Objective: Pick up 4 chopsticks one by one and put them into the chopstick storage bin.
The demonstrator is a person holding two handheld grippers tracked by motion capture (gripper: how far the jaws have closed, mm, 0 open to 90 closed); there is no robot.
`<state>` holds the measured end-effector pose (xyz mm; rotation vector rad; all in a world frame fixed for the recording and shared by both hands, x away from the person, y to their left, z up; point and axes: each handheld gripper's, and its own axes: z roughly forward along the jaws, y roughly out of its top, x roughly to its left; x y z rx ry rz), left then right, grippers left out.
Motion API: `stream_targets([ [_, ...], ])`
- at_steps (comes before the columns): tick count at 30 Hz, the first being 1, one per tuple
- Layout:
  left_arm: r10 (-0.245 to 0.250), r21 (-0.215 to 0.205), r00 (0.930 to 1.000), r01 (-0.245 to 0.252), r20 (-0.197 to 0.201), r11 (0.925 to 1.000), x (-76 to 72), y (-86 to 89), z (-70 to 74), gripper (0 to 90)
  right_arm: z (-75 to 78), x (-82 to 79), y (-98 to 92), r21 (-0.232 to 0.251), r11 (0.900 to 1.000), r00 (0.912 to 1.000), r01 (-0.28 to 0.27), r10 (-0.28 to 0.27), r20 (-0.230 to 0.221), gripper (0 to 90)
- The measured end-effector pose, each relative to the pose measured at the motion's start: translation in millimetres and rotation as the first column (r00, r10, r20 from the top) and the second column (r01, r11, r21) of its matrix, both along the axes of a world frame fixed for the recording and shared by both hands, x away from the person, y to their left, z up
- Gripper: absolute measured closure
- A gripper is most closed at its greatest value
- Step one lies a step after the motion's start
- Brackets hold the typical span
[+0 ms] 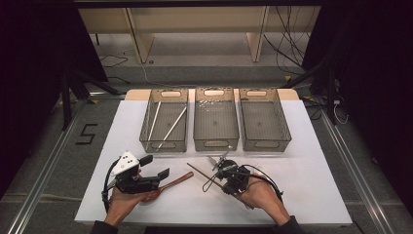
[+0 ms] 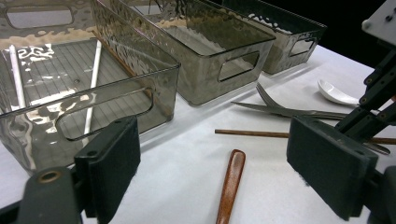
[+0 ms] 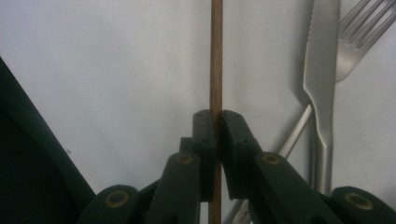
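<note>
The wooden chopstick (image 3: pixel 215 56) lies on the white counter (image 1: pixel 302 185), near centre, pinched by the right tool (image 3: pixel 218 122). It looks light, stiff and thin; a mid-shaft hold should steady it. The left tool (image 2: pixel 224 163) stands spread over a wooden spoon (image 2: pixel 231 184).

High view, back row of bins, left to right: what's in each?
Left bin with two white sticks → middle bin, nothing clear inside apart from glare → right bin, looks empty.

right tongs (image 1: pixel 220 176) gripping wooden chopstick (image 1: pixel 197 171)
</note>
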<state>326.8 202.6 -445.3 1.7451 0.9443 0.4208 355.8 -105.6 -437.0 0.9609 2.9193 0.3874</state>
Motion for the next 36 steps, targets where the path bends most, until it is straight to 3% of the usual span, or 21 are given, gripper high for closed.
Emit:
stream_targets([
  [9, 0.003, 0.001, 1.0000, -0.003, 0.000, 1.0000, 0.3, 0.1, -0.2, 17.2, 14.6, 4.7, 0.4, 0.055, 0.999, 0.9996, 0.002, -0.004, 0.027, 85.0],
  [18, 0.002, 0.003, 1.0000, -0.002, 0.000, 1.0000, 0.6, 0.4, -0.4, 17.2, 30.9, 22.5, 5.6, 0.135, 0.991, 0.9983, 0.018, -0.026, 0.053, 85.0],
  [36, 0.005, -0.003, 1.0000, -0.005, 0.000, 1.0000, 0.5, 1.6, -0.2, 17.1, 60.2, 63.4, 40.5, 0.239, 0.970, 0.9914, 0.029, -0.059, 0.117, 85.0],
])
